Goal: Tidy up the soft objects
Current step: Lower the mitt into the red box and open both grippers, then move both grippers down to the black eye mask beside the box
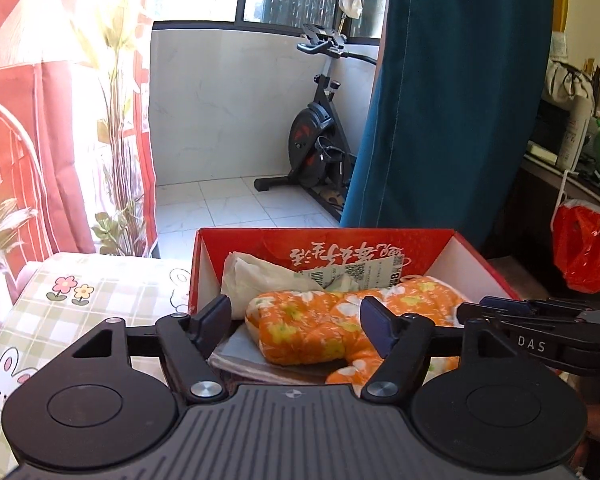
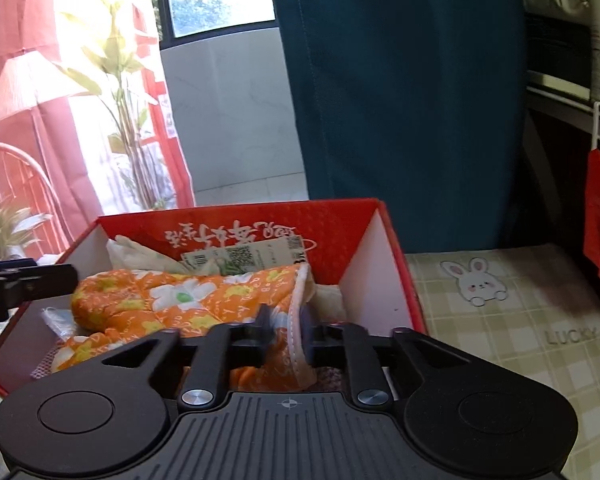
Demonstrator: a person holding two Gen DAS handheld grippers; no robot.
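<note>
A red cardboard box point(image 1: 195, 264) point(image 2: 396, 240) stands open on the table. An orange quilted cloth with white and yellow flowers point(image 1: 300, 332) point(image 2: 180, 300) lies bunched inside it, over a whitish bag point(image 1: 252, 276) point(image 2: 132, 252) and a printed label point(image 1: 360, 274). My left gripper point(image 1: 296, 316) hovers over the near end of the cloth with its jaws wide apart and touching nothing. My right gripper point(image 2: 286, 324) is at the box's right end, jaws a little apart, with the cloth's pink hem point(image 2: 296, 340) loose between them. Each gripper shows at the edge of the other view.
A green checked tablecloth with rabbits point(image 1: 100, 300) point(image 2: 500, 320) covers the table on both sides of the box. A teal curtain point(image 1: 452, 100), an exercise bike point(image 1: 316, 136) and tall plants point(image 1: 116, 120) stand behind. A red plastic bag point(image 1: 584, 248) hangs from a cluttered shelf on the right.
</note>
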